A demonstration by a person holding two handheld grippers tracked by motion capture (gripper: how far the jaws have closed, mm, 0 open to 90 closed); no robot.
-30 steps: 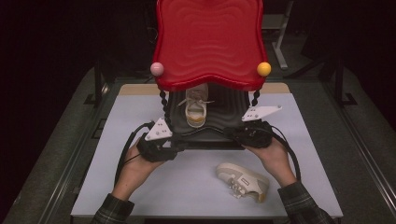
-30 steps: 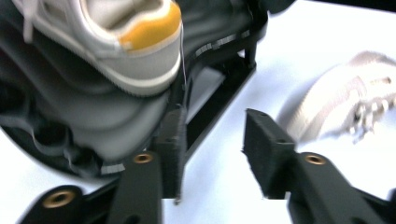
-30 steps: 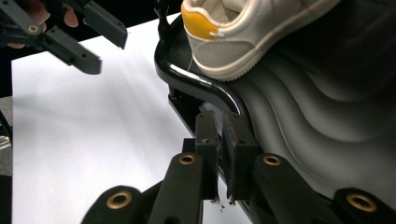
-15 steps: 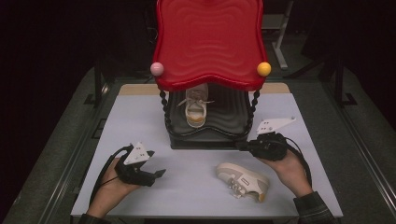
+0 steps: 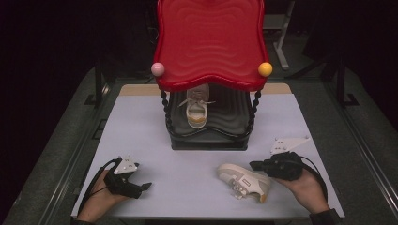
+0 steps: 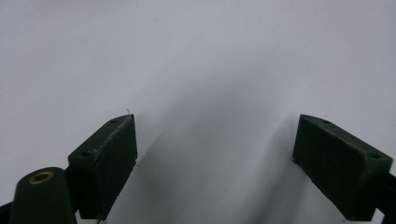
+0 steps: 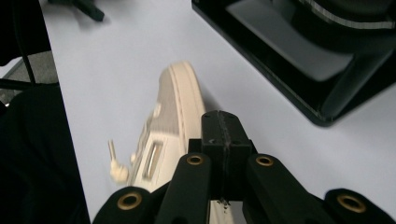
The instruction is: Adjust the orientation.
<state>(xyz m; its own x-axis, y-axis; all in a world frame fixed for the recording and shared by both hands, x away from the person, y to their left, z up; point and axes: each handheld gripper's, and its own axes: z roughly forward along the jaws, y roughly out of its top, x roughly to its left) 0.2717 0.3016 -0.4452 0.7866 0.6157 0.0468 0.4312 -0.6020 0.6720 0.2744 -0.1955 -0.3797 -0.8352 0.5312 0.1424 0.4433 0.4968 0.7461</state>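
A beige sneaker (image 5: pixel 243 181) lies on its side on the white table (image 5: pixel 141 126), front right. A second beige sneaker (image 5: pixel 197 108) stands on the black lower shelf (image 5: pixel 230 123) of a stand with a red top (image 5: pixel 209 40). My right gripper (image 5: pixel 256 165) is shut with nothing in it, its tip just beside the lying sneaker (image 7: pixel 172 116); in its own view the right gripper (image 7: pixel 224 128) has its jaws pressed together. My left gripper (image 5: pixel 141 186) rests at the front left, apart from both shoes. In its own view the left gripper (image 6: pixel 215 161) stands wide open over bare table.
The stand's black base (image 7: pixel 299 65) is close beyond the right gripper. A pink ball (image 5: pixel 157 69) and an orange ball (image 5: pixel 265 69) sit on the red top's front corners. Dark floor surrounds the table, whose front edge runs just behind both hands.
Both grippers have drawn back from the stand's base toward the table's front. The left went to the front left corner; the right came down beside the lying sneaker.
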